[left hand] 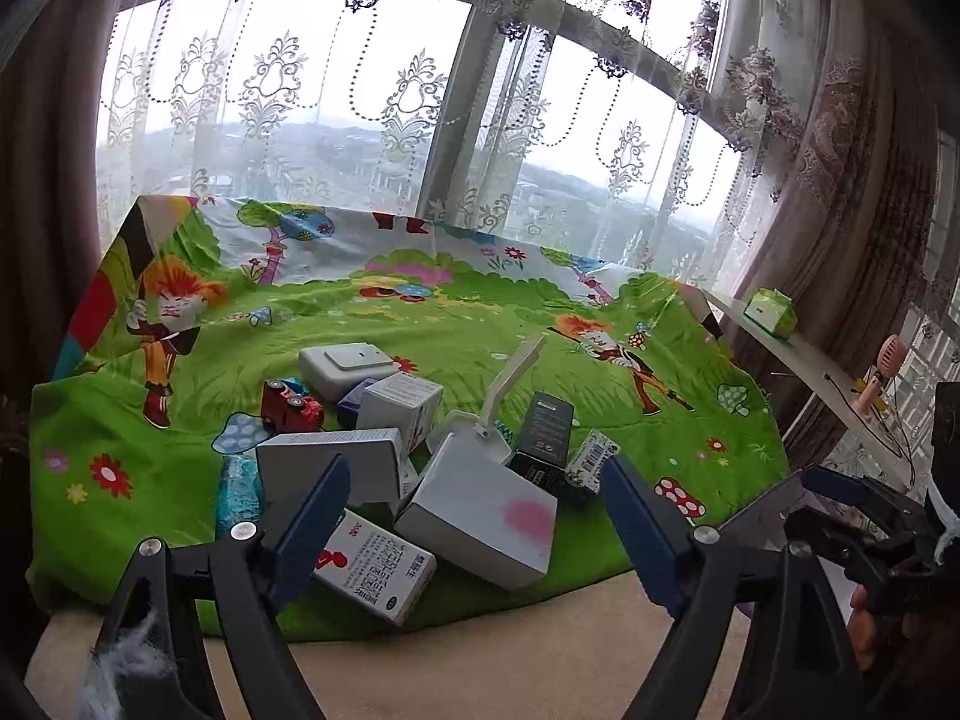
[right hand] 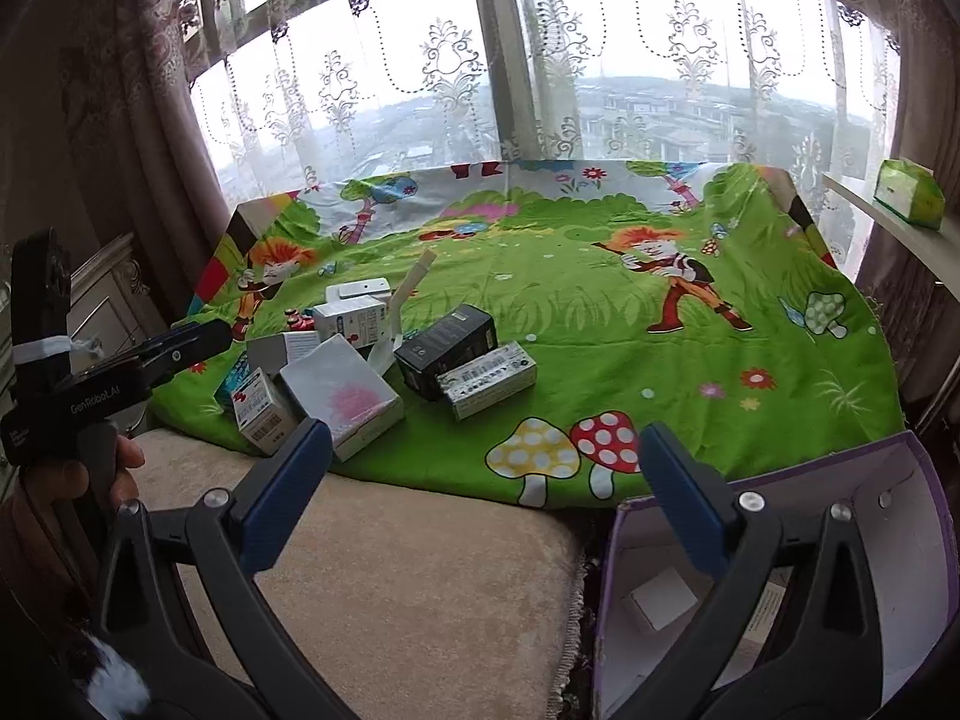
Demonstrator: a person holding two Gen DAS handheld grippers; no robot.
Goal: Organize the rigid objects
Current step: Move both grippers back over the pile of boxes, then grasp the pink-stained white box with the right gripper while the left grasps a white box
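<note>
A pile of small rigid things lies on the green cartoon cloth (left hand: 420, 324): a white box with a pink patch (left hand: 480, 516), a white box with red print (left hand: 378, 570), a grey-white box (left hand: 330, 465), a black box (left hand: 543, 438), a red toy car (left hand: 291, 408) and a white folding lamp (left hand: 498, 402). My left gripper (left hand: 474, 516) is open, just short of the pile, with the pink-patch box between its fingers' line. My right gripper (right hand: 483, 480) is open and empty over the beige cushion (right hand: 420, 570). The pile (right hand: 360, 360) lies ahead to its left.
A purple-rimmed white box (right hand: 912, 480) with a small white carton inside (right hand: 660, 603) stands at the right. A side shelf holds a green tissue pack (left hand: 771, 312) and a small pink fan (left hand: 888, 360). Lace curtains and a window stand behind the cloth.
</note>
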